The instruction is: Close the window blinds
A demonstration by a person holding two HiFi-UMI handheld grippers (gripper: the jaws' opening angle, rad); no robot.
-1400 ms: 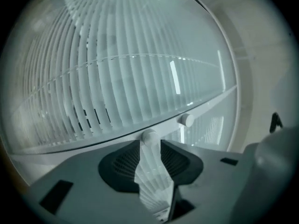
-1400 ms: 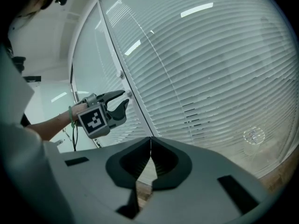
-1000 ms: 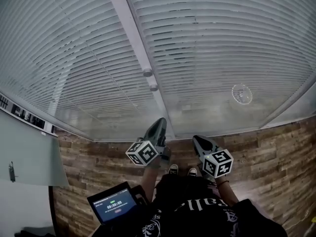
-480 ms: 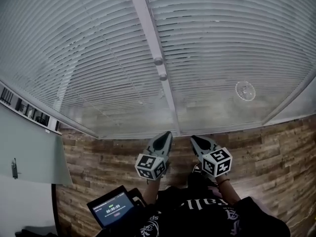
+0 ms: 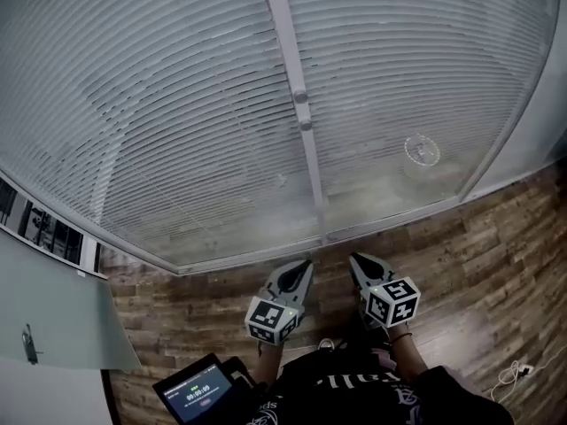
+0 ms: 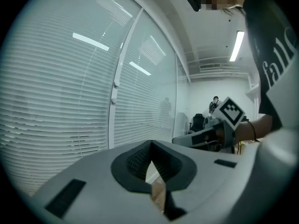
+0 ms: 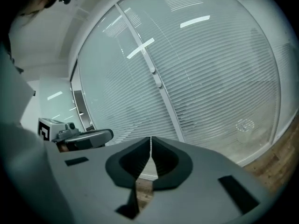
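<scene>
Head view: white blinds (image 5: 177, 104) hang down over both glass panes, reaching the sill where the wood-plank floor (image 5: 461, 264) starts. A white post (image 5: 285, 42) splits the panes and has two knobs (image 5: 301, 98) on it. There's a round mark (image 5: 423, 150) on the right pane. Left gripper (image 5: 304, 264) and right gripper (image 5: 357, 259) sit side by side, tips near the sill and apart from the slats. A lit tablet (image 5: 197, 390) is at bottom left with a grey panel (image 5: 53, 299) above it. A cable (image 5: 509, 379) lies on the floor at right.

Left gripper view: jaws pressed together, nothing between them. Blinds and post are ahead-left, and the right gripper crosses at right. Ceiling lights (image 6: 237, 45) are on, with a person (image 6: 215, 101) far off.

Right gripper view: jaws together, empty. Blinds and post fill the view ahead, and the left gripper juts in at lower left.
</scene>
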